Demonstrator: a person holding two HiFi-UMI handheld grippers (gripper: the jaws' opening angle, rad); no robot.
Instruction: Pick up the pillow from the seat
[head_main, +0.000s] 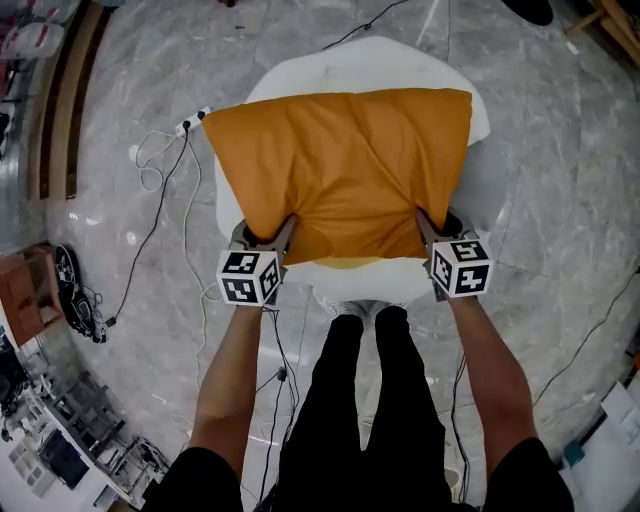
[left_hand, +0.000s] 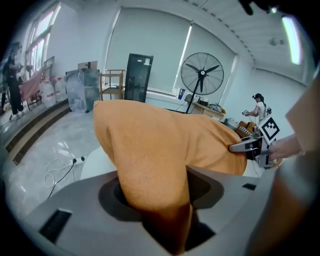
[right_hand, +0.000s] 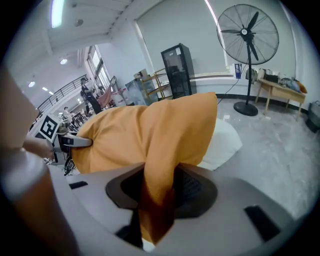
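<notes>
Far left, white cables (head_main: 150, 165) and a power strip (head_main: 193, 120) lie on the grey marble floor (head_main: 560, 150).

Your left gripper (head_main: 268, 232) is at the pillow's near-left corner. In the left gripper view its jaws are clamped on a bunched fold of the orange fabric, which fills the gap between them (left_hand: 162, 205).

The orange pillow (head_main: 345, 170) sits over the round white seat (head_main: 370, 55) and covers most of it. White rim shows at the far side and along the near edge. You can't tell whether the pillow is off the cushion yet. Creases run from both near corners toward the middle.

Your right gripper (head_main: 437, 228) is at the near-right corner. In the right gripper view it is closed on a thinner pinch of the same fabric (right_hand: 155, 200), with the seat (right_hand: 222, 142) just beyond the pillow (right_hand: 150, 130).

Each gripper view shows the other gripper on the pillow's opposite corner (left_hand: 250, 146) (right_hand: 70, 142).

A standing fan (right_hand: 247, 35) is at right, well apart from the seat.
</notes>
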